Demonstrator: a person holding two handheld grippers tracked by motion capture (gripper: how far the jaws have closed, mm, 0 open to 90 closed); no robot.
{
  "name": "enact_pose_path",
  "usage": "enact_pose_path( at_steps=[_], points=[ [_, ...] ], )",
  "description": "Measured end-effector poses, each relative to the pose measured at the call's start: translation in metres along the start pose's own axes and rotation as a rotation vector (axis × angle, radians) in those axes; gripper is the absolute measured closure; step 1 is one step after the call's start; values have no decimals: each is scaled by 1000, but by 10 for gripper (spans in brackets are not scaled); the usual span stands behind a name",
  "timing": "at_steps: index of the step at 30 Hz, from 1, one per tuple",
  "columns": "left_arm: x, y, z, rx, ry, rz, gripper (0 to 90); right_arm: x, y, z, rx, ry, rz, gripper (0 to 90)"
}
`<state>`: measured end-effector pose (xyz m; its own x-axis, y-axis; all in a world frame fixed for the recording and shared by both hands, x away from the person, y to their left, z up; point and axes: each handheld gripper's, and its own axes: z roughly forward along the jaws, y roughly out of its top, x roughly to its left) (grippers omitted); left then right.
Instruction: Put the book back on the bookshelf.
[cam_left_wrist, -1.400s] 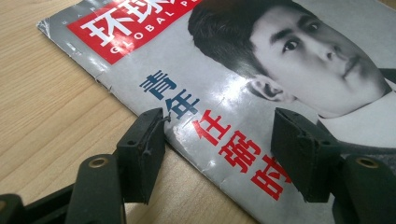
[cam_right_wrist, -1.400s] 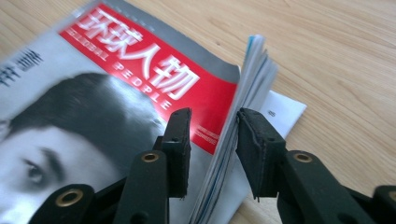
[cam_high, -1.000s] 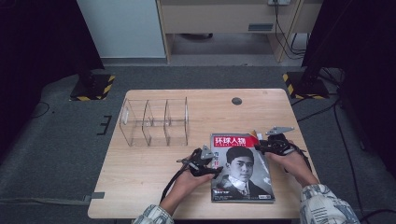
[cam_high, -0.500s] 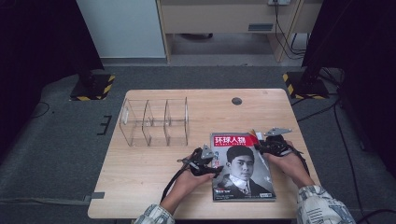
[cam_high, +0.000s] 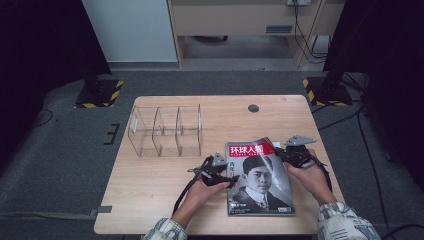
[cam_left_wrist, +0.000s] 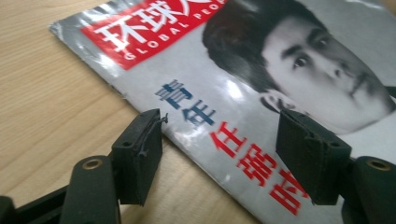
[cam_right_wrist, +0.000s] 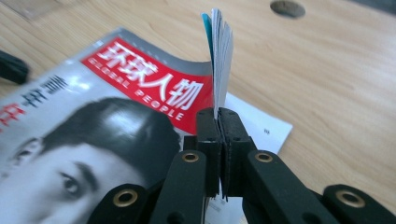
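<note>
A magazine (cam_high: 257, 180) with a red title band and a black-and-white portrait on its cover lies on the wooden table (cam_high: 150, 195), right of centre. My right gripper (cam_high: 278, 152) is shut on the magazine's upper right edge, lifting a sheaf of pages (cam_right_wrist: 219, 42) upright above its jaws (cam_right_wrist: 218, 140). A white page underneath (cam_right_wrist: 257, 123) stays flat. My left gripper (cam_high: 231, 179) stands open over the magazine's left edge (cam_left_wrist: 154, 130), one jaw above bare wood and the other over the cover (cam_left_wrist: 289, 70), with nothing between them.
A clear acrylic rack (cam_high: 167, 130) with three compartments stands on the table's left half. A round cable hole (cam_high: 253, 108) sits near the far edge. Black stands with yellow-striped bases (cam_high: 100, 92) flank the table on the floor.
The right gripper has raised the magazine's right edge slightly, so the pages curl up. The left gripper has barely moved.
</note>
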<state>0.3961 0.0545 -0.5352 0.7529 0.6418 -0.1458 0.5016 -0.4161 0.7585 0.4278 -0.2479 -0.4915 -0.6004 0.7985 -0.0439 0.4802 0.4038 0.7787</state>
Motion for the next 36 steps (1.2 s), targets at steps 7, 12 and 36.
enact_pose_path(
  at_steps=[7,12,36],
  points=[
    [3,6,4,3,6,-10,239,10,17,-15,-42,32,-28,888],
    [4,9,5,-3,9,-27,196,18,30,-28,-89,76,-31,888],
    [11,8,8,-18,-111,-103,152,45,64,-67,-232,166,-94,889]
  ],
)
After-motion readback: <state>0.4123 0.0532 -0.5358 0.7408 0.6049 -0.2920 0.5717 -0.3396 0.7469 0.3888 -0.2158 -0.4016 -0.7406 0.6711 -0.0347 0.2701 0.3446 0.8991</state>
